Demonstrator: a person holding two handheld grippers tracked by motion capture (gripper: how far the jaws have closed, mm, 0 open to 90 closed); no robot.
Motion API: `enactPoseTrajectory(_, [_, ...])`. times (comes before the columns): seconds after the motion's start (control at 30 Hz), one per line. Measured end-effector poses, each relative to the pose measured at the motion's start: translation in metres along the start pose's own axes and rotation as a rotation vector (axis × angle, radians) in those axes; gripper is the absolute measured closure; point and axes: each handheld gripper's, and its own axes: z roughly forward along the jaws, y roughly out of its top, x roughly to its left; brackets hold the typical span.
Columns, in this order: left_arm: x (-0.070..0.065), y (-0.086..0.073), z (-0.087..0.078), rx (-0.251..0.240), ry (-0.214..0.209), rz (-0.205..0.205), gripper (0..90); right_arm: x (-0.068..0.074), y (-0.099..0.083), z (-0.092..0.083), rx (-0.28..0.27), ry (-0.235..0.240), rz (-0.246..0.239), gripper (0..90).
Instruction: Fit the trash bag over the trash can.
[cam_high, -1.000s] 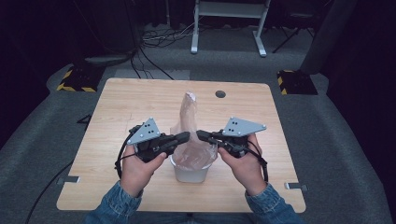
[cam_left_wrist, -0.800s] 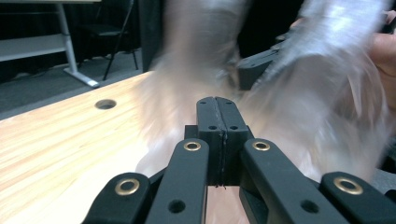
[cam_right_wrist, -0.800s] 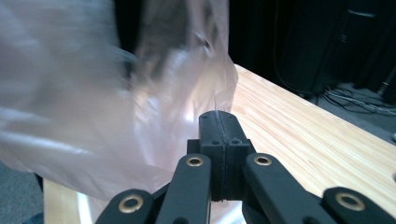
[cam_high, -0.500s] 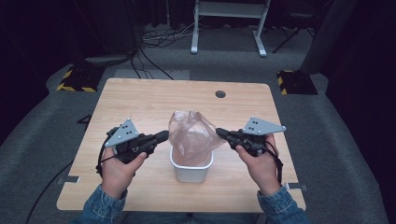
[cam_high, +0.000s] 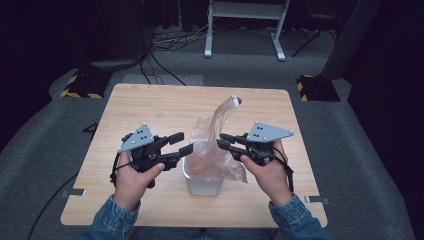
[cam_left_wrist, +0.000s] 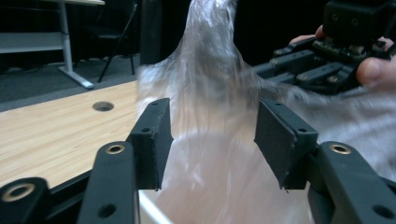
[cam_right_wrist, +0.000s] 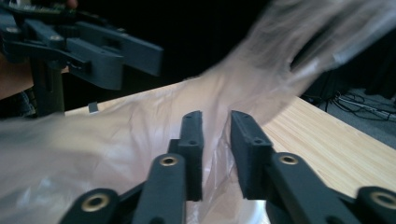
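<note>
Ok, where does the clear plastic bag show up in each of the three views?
High view: plastic bag at table centre, rising from the white bin.
Left gripper view: centre, beyond the jaws.
Right gripper view: across the middle.
Shared landmark: the wooden table.

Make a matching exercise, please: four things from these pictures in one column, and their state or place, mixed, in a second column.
1. left gripper
2. right gripper
3. clear plastic bag
4. white bin

a. stands on the wooden table, under the bag
b. jaws wide apart, pads touching nothing
c. rises to a peak between both grippers
d. jaws nearly together, plastic film in the gap

Pairs: 1-b, 2-d, 3-c, 4-a
</note>
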Motion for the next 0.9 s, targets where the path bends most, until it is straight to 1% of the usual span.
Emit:
enactPoseTrajectory(0.03, [-0.002, 0.002, 0.003, 0.003, -0.007, -0.002, 45.3, 0.003, 0.002, 0.003, 0.007, 0.007, -0.015, 80.9])
enactPoseTrajectory(0.13, [-0.008, 0.006, 0.012, 0.01, -0.039, -0.003, 44.5, 0.015, 0.006, 0.012, 0.022, 0.031, -0.053, 84.7])
enactPoseTrajectory(0.23, [-0.014, 0.008, 0.018, 0.022, -0.067, -0.005, 43.5, 0.025, 0.009, 0.019, 0.045, 0.036, -0.093, 87.1])
enactPoseTrajectory(0.27, [-0.014, 0.008, 0.02, 0.028, -0.067, -0.003, 43.5, 0.027, 0.01, 0.021, 0.054, 0.037, -0.107, 87.6])
enactPoseTrajectory(0.33, [-0.014, 0.008, 0.02, 0.04, -0.058, -0.015, 43.9, 0.032, 0.011, 0.025, 0.068, 0.045, -0.134, 88.6])
enactPoseTrajectory(0.37, [-0.012, 0.008, 0.02, 0.044, -0.058, -0.029, 45.1, 0.033, 0.011, 0.026, 0.072, 0.049, -0.143, 89.3])
enactPoseTrajectory(0.4, [-0.011, 0.008, 0.02, 0.048, -0.067, -0.043, 46.3, 0.035, 0.011, 0.027, 0.077, 0.05, -0.151, 89.8])
enactPoseTrajectory(0.43, [-0.01, 0.007, 0.018, 0.047, -0.075, -0.044, 58.1, 0.035, 0.011, 0.027, 0.082, 0.042, -0.159, 90.0])
enactPoseTrajectory(0.47, [-0.009, 0.007, 0.016, 0.058, -0.062, -0.036, 70.1, 0.035, 0.01, 0.027, 0.082, 0.041, -0.16, 90.0])
enactPoseTrajectory(0.5, [-0.009, 0.007, 0.015, 0.066, -0.051, -0.022, 74.4, 0.034, 0.01, 0.026, 0.079, 0.041, -0.15, 90.0])
enactPoseTrajectory(0.53, [-0.008, 0.007, 0.014, 0.075, -0.048, -0.014, 80.7, 0.033, 0.009, 0.024, 0.076, 0.037, -0.142, 90.0])
enactPoseTrajectory(0.6, [-0.007, 0.007, 0.011, 0.081, -0.04, -0.003, 88.1, 0.03, 0.008, 0.02, 0.068, 0.021, -0.132, 90.0])
enactPoseTrajectory(0.63, [-0.006, 0.007, 0.01, 0.082, -0.028, 0.005, 89.8, 0.028, 0.008, 0.017, 0.063, 0.013, -0.125, 90.0])
enactPoseTrajectory(0.73, [-0.006, 0.008, 0.006, 0.093, 0.003, 0.032, 90.0, 0.024, 0.008, 0.01, 0.053, -0.006, -0.11, 90.0])
enactPoseTrajectory(0.77, [-0.006, 0.008, 0.006, 0.09, 0.001, 0.033, 90.0, 0.023, 0.008, 0.008, 0.05, -0.01, -0.106, 90.0])
enactPoseTrajectory(0.83, [-0.007, 0.009, 0.007, 0.07, -0.032, 0.007, 89.5, 0.022, 0.008, 0.005, 0.044, -0.011, -0.1, 90.0])
enactPoseTrajectory(0.87, [-0.009, 0.011, 0.009, 0.054, -0.037, -0.007, 80.3, 0.022, 0.008, 0.005, 0.043, -0.009, -0.099, 90.0])
enactPoseTrajectory(0.9, [-0.011, 0.012, 0.012, 0.046, -0.032, -0.002, 68.1, 0.022, 0.008, 0.005, 0.045, -0.006, -0.101, 90.0])
